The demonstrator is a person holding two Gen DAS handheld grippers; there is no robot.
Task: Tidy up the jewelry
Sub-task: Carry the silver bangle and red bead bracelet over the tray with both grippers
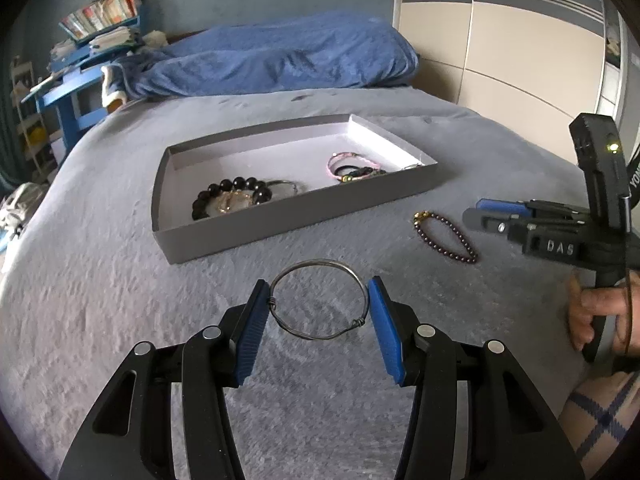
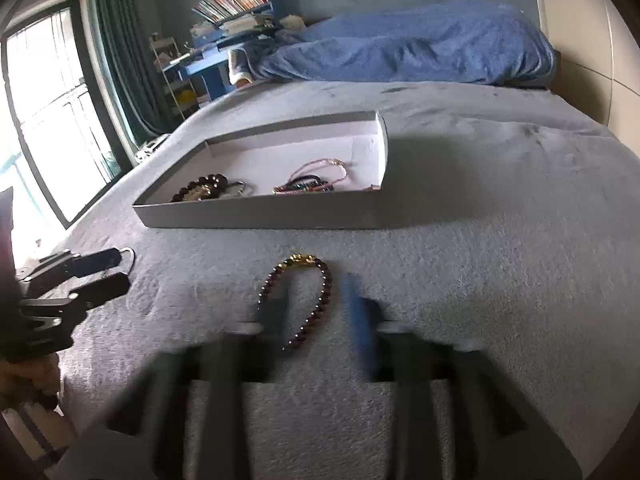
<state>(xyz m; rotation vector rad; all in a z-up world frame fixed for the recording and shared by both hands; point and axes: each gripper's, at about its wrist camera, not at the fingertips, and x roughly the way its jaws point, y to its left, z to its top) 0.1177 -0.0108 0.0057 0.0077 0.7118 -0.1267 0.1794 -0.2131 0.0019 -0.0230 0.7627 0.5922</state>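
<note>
Left hand-held gripper (image 1: pixel 319 302): blue pads spread, straddling a thin wire bangle (image 1: pixel 319 299) that lies flat on the grey bed cover (image 1: pixel 100 320). The left pad touches the bangle at its 9 o'clock wire wrap; the right pad sits just beside the 3 o'clock edge, and contact there cannot be confirmed. No pinch evident.

Right hand-held gripper (image 2: pixel 318 312): fingers apart, one on each side of a dark red bead bracelet (image 2: pixel 304 304) with a gold charm at its 12 o'clock end. The right wrist view is motion-blurred, so the fingers probably hover just above or at the bracelet rather than grip it; cannot tell contact. In the left wrist view the same gripper (image 1: pixel 476 212) appears at 3 o'clock, its fingertips near the bracelet (image 1: pixel 446 236).

Grey tray (image 1: pixel 248 232) sits on the bed at 12 o'clock from both grippers, well apart from the bangle and the bead bracelet. Inside, toward its 8 o'clock corner: a large black bead bracelet (image 1: pixel 230 196) with a pale gold piece within its loop, and a thin metal ring touching it at the right. Toward the 3 o'clock side: a pink cord bracelet (image 1: pixel 352 162) overlapping a dark cord bracelet.

Blue blanket (image 1: pixel 280 56) is bunched at the head of the bed, 12 o'clock beyond the tray.
</note>
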